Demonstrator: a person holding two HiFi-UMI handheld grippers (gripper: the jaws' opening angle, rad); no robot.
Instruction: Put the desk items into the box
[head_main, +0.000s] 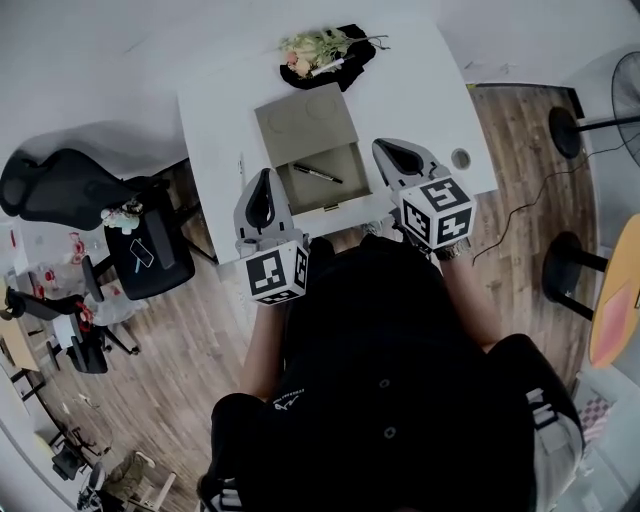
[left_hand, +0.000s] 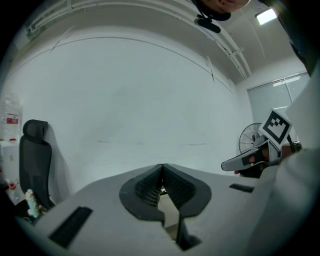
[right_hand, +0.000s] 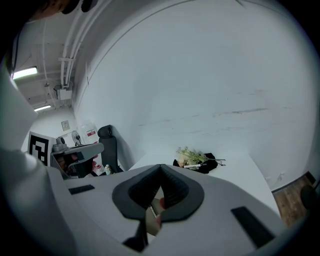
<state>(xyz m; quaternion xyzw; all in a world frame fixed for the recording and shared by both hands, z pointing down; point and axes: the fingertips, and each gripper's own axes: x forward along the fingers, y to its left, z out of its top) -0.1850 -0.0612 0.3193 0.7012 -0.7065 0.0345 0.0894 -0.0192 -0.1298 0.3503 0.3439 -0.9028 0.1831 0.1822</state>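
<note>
Fingers (left_hand: 145, 192) of left gripper (head_main: 264, 178) and right gripper (head_main: 384, 148) are pressed together, empty. The box (head_main: 305, 120) lies open to receive items: pen (head_main: 317, 174) inside, flowers (head_main: 315, 45) waiting at its 12 o'clock

The left grey plastic tongs (head_main: 266, 176) (left_hand: 161, 168) are held nearly level just in front of the torso, jaws closed tip to tip with nothing between them. The right grey plastic tongs (head_main: 386, 146) (right_hand: 160, 167) sit alongside, tilted downward, jaws likewise pressed together and empty.
</note>
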